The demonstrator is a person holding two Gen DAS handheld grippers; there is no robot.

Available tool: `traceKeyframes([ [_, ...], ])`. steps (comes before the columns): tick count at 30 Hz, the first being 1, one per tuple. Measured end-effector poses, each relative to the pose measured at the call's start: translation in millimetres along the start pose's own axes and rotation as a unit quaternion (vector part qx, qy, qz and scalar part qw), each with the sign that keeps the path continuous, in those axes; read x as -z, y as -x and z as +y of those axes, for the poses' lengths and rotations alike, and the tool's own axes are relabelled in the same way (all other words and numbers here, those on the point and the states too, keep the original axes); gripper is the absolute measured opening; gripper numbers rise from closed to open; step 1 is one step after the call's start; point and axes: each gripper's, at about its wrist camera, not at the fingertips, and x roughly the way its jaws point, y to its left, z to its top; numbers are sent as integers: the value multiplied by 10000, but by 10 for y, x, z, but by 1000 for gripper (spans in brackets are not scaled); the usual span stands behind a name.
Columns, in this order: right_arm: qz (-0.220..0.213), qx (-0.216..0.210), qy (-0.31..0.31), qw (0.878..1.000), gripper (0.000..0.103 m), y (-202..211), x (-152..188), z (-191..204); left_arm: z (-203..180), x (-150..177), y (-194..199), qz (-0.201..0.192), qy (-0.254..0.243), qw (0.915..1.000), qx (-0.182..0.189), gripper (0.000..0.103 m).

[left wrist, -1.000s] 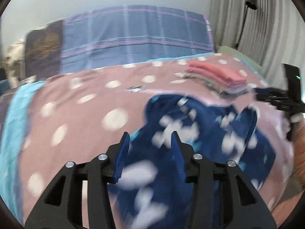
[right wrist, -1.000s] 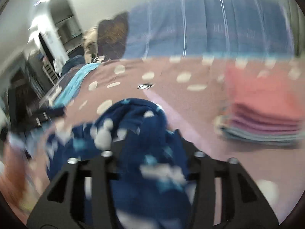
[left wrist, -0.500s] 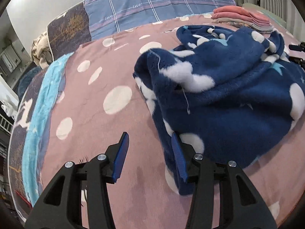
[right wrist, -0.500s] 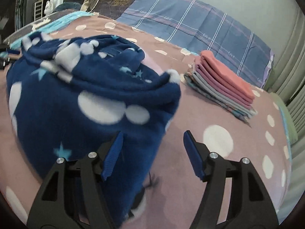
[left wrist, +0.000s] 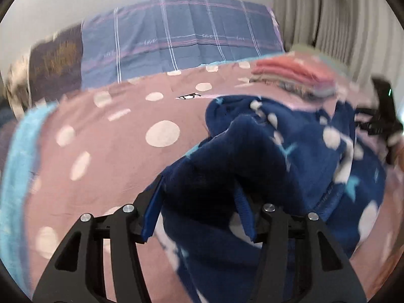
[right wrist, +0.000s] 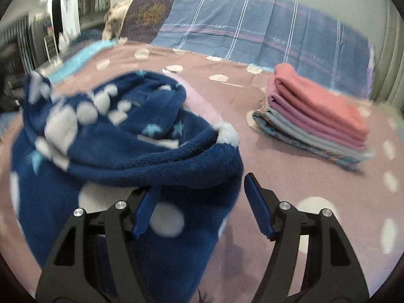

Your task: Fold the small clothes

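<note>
Garment: a navy fleece garment (right wrist: 121,151) with white dots and pale blue stars lay bunched in a heap on the pink dotted bedspread (left wrist: 106,151), on the near side of the stack of folded clothes (right wrist: 315,118) and apart from it.
Landmark: the stack sat square and tidy, toward the blue plaid cover (right wrist: 252,32) at the head of the bed.
Left gripper (left wrist: 199,209): its fingers stood apart with a dark fold of the fleece bulging between them; whether the pads truly pinched the cloth could not be told.
Right gripper (right wrist: 202,207): its fingers were spread wide at the edge of the heap nearest the stack, the left finger partly under a rolled rim of cloth, the right finger over bare bedspread, nothing clamped.
Handling, judged: thick, plush and limp; light enough, but bulky, so it would likely sag and drag instead of holding a crease.
Slip, judged: the deep pile could compress and creep out of a shallow pinch.
Where to grip, judged: a single layer at a hem or the rolled rim, not the thick bunch, with the two holds well apart so the cloth spreads flat.
</note>
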Motion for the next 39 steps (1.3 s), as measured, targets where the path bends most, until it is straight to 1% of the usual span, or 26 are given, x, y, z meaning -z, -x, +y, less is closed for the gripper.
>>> traceKeyframes([
  [1, -8, -173, -161, 9997, 69, -16, -22, -60, 121, -11, -71, 55, 254, 9994, 223, 55],
  [3, 9, -646, -640, 9959, 71, -97, -75, -253, 273, 12, -174, 161, 587, 9969, 494, 55],
  [6, 35, -1011, -1015, 9897, 71, -209, -103, -421, 381, 65, -298, 194, 904, 9930, 735, 54],
  [7, 48, -1119, -1101, 9876, 71, -242, -106, -444, 410, 71, -331, 180, 1000, 9914, 820, 53],
  [8, 61, -1245, -1219, 9847, 71, -278, -109, -472, 426, 85, -360, 150, 1138, 9886, 978, 48],
  [9, 66, -1350, -1303, 9822, 66, -304, -112, -486, 426, 92, -368, 108, 1227, 9862, 1106, 26],
  [10, 57, -1474, -1370, 9795, 57, -322, -116, -492, 433, 90, -372, 47, 1330, 9842, 1171, 13],
  [11, 26, -1569, -1439, 9771, 31, -333, -131, -488, 440, 84, -358, -37, 1382, 9837, 1149, 12],
  [12, -38, -1559, -1522, 9760, 14, -318, -145, -491, 385, 60, -282, -316, 1270, 9870, 934, 11],
  [14, -323, -1633, -1721, 9709, 11, -225, -168, -513, 256, 38, -72, -764, 990, 9905, 580, 11],
  [16, -605, -1646, -1808, 9678, 11, -69, -195, -508, 175, 16, 166, -1221, 933, 9874, 374, 11],
  [18, -929, -1667, -1861, 9638, 11, 122, -251, -516, 205, -23, 297, -1393, 1017, 9844, 350, 11],
  [20, -1061, -1491, -1948, 9636, 11, 219, -341, -555, 324, -35, 153, -1074, 1246, 9864, 53, 12],
  [21, -977, -1302, -1973, 9667, 11, 188, -385, -572, 406, -10, -40, -680, 1442, 9872, 4, 13],
  [22, -816, -1062, -2015, 9703, 11, 95, -419, -593, 447, 13, -175, -430, 1543, 9871, -73, 13],
  [23, -575, -884, -2087, 9723, 14, -44, -426, -620, 487, 79, -391, -29, 1623, 9865, -229, 15],
  [24, -158, -738, -2190, 9728, 16, -264, -405, -652, 510, 142, -547, 246, 1652, 9856, -266, 19],
  [25, 111, -646, -2275, 9716, 16, -401, -371, -673, 522, 201, -638, 365, 1713, 9843, -240, 21],
  [26, 373, -553, -2422, 9679, 18, -574, -300, -691, 532, 247, -659, 340, 1822, 9825, -162, 22],
  [27, 464, -588, -2550, 9640, 20, -656, -233, -698, 550, 267, -623, 261, 1884, 9817, -116, 22],
  [28, 413, -653, -2669, 9606, 21, -666, -175, -699, 566, 268, -574, 200, 1930, 9810, -59, 25],
  [31, 278, -700, -2689, 9602, 25, -542, -140, -705, 638, 269, -481, 217, 1990, 9798, -29, 31],
  [33, 291, -526, -2700, 9610, 35, -425, -140, -735, 616, 337, -327, 233, 2034, 9788, -53, 33],
  [34, 271, -477, -2705, 9611, 35, -366, -123, -734, 571, 373, -278, 209, 2022, 9791, -37, 33],
  [36, 155, -454, -2691, 9619, 35, -156, -100, -733, 486, 499, -59, 96, 2034, 9790, 100, 37],
  [39, 14, -479, -2549, 9658, 40, 145, 107, -656, 334, 785, 186, 73, 2177, 9748, 486, 42],
])
